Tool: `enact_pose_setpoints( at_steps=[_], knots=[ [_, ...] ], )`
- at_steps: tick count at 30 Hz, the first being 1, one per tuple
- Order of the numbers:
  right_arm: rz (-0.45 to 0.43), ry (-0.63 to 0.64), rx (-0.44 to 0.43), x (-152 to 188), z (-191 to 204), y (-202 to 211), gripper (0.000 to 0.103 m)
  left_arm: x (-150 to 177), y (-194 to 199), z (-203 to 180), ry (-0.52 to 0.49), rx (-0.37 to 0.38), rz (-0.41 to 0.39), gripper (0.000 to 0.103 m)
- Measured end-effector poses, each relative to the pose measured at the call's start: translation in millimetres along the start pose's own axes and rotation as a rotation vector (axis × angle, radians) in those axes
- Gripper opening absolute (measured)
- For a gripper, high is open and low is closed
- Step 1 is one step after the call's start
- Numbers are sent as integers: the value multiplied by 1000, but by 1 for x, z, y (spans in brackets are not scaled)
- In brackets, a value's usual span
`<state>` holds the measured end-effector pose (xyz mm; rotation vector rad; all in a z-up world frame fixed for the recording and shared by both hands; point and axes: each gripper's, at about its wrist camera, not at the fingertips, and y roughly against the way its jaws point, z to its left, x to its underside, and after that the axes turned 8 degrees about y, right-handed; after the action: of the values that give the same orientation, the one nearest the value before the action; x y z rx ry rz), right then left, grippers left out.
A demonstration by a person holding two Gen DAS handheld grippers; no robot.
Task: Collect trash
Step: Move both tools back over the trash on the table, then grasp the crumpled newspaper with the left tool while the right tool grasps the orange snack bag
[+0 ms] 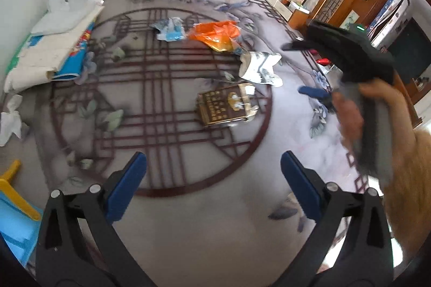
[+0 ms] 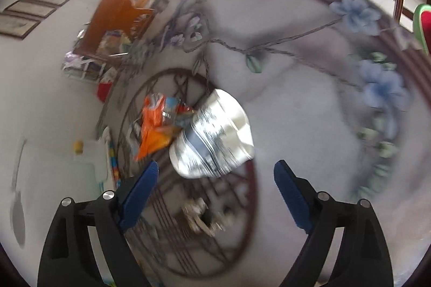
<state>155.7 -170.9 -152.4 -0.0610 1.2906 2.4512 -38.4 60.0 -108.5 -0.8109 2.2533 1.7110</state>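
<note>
On the far left of the left wrist view, a crumpled white tissue (image 1: 10, 117) lies on the patterned floor (image 1: 188, 219), and above it a flat stack of folded white and blue packaging (image 1: 54, 50) rests against the wall. Further right, near the top of the dark red circle pattern, there is a crumpled blue and white wrapper (image 1: 169, 30), and just beside it an orange plastic bag (image 1: 215, 35). Below and right of the bag lies a torn white and grey carton (image 1: 258, 69), and near it, inside the circle, a brown and gold box (image 1: 223, 108) with its top torn open. The left gripper (image 1: 212, 179) hangs above the floor with its blue fingers wide apart and nothing between them. On the right side of this view a hand (image 1: 358, 114) holds the right gripper (image 2: 215, 176), seen from the side. In the right wrist view, which is blurred, this gripper also stands wide open and empty; the white and grey carton (image 2: 215, 136) lies on the floor just beyond its fingertips, touching the orange plastic bag (image 2: 153, 130) on its left.
</note>
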Motion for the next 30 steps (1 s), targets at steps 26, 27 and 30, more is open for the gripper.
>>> enact_pose_setpoints(
  at_steps=[26,27,30],
  knots=[
    [11,264,89,53,0,31,48,-169,-89,59,234,-67,-100,97],
    [5,286,97,59,-1,37,49,-177,-98,60,238,-78,-92,97],
    [-17,324,119,71,-2,49,54,-196,-129,63,258,-93,-48,86]
  ],
)
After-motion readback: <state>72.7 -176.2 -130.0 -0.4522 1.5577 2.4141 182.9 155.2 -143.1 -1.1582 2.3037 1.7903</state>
